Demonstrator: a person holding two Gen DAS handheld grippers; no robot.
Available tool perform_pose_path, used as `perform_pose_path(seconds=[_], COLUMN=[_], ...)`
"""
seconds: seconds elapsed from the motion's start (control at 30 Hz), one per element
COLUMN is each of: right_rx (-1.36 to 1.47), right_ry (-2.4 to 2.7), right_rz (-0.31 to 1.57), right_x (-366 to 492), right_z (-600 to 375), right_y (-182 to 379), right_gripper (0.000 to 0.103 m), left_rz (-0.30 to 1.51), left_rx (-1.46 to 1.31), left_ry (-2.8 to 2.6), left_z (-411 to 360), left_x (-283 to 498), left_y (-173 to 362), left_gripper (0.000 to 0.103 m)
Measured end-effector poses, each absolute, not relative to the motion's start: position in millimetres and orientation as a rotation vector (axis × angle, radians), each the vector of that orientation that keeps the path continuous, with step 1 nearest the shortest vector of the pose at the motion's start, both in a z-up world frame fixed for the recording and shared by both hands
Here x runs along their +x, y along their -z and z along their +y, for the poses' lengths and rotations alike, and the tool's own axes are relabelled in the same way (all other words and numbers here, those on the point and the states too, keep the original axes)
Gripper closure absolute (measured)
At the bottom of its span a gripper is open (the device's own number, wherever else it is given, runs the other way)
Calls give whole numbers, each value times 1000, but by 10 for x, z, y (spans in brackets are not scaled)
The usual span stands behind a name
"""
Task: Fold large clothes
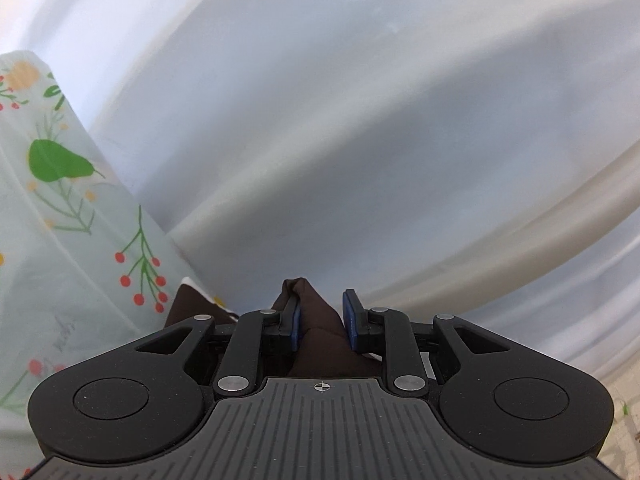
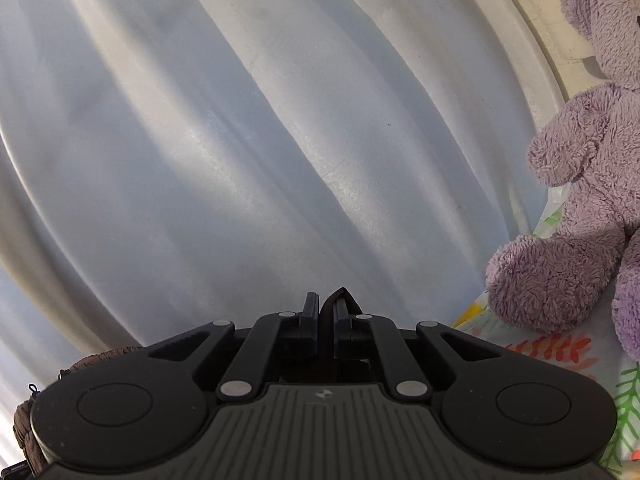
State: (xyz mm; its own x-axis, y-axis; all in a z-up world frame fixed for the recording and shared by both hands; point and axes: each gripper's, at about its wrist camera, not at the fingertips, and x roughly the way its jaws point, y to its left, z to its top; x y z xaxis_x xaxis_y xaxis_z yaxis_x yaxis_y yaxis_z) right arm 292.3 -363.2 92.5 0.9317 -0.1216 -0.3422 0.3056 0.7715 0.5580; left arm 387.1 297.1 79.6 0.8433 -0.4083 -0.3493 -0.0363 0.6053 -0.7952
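Pale grey-white curtain (image 1: 360, 120) fills the background ahead of both my hands, hanging in long soft folds. My left tongs (image 1: 322, 318) stand part open with a bunched fold of the dark brown garment (image 1: 320, 336) between the blue pads (image 1: 296, 320); the cloth presses against the left pad, and whether the right pad touches it I cannot tell. The cloth peaks just past the fingertips and runs back under the body of the tongs. To the left of that hand a floral sheet (image 1: 60, 220), pale green with red berries and green leaves, drapes down, and a bit more of the brown cloth shows beside it. My right tongs (image 2: 326, 316) are nearly closed, nipping a thin dark edge of the garment (image 2: 334, 304) that loops up between the fingers. Only the right view shows the purple plush bear (image 2: 580, 200), sitting on the right on a floral cover (image 2: 560, 356), near my hand but apart from it. Low on the left in that view is the rim of a woven basket (image 2: 100, 356), partly hidden behind the tongs. Nothing lies between either hand and the curtain.
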Motion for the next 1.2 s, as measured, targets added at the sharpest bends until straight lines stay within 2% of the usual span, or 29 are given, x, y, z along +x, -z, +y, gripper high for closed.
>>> perform_pose_path(seconds=[0.3,0.33,0.37,0.43,0.5,0.57,0.6,0.7,0.77,0.83,0.97,1.07,1.2], right_rx=[457,455,462,488,506,494,493,433,350,285,61,62,67], right_ry=[384,395,410,422,444,490,486,317,133,-52,-111,-27,104], right_rz=[424,433,440,449,417,341,307,296,356,444,546,592,606], right_x=[3424,3447,3478,3488,3439,3331,3284,3320,3470,3628,3872,4042,4136], right_z=[-3469,-3475,-3490,-3547,-3573,-3582,-3536,-3133,-2662,-2172,-1480,-1551,-1904], right_y=[-409,-370,-334,-282,-295,-407,-469,-607,-618,-512,-157,56,266], right_gripper=[97,97,97,96,92,72,70,71,74,78,80,80,85], left_rz=[646,641,628,613,638,632,622,580,559,569,606,604,594], left_rx=[-986,-998,-1008,-992,-971,-911,-844,-615,-507,-452,-315,-210,-170], left_ry=[88,72,47,-30,-51,-22,-10,96,217,333,416,346,230], left_z=[3025,3050,3083,3144,3188,3140,3064,2608,2182,1732,987,742,854], left_x=[4283,4293,4301,4267,4257,4207,4173,4065,4019,4018,4114,4228,4365], left_y=[42,107,160,188,197,117,39,-260,-410,-461,-298,-95,131], left_gripper=[78,80,85,86,85,79,79,73,57,46,44,44,46])
